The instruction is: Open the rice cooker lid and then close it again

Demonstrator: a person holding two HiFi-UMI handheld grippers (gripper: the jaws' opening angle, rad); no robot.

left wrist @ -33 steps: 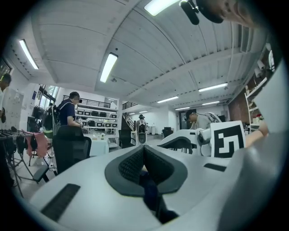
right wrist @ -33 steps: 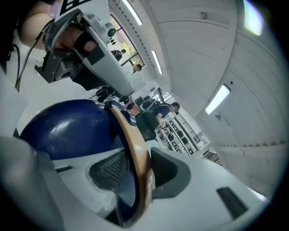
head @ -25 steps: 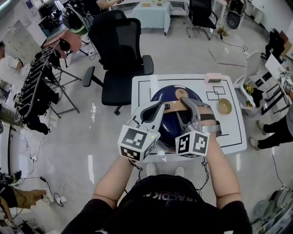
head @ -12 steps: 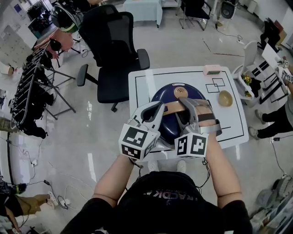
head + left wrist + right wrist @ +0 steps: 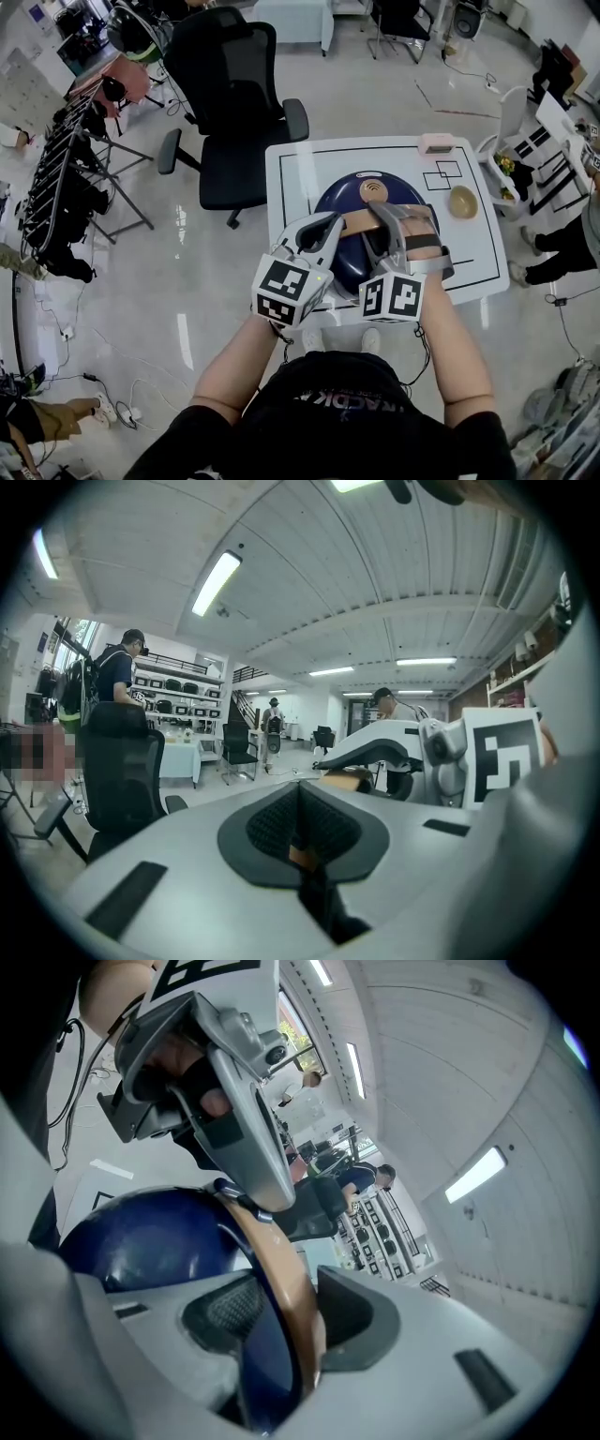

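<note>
My right claw (image 5: 284,1309) has just been spreading its jaws, and the tan handle (image 5: 354,221) runs loose between them. My left claw (image 5: 300,799) is pressed together on a sliver of that handle's other end. Below, the blue rice cooker (image 5: 339,201) sits mid-surface (image 5: 469,267), its lid seemingly down. I judge this to be letting go.

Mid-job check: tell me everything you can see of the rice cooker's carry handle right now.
The carry handle is a thin, smooth band, like plastic, tan with one dark blue face. It arches across the near side of the dark blue rice cooker. The right gripper straddles it; its jaws have just been opening and the pads don't clearly press. The shut left gripper sits at its left end; contact is unclear.
</note>
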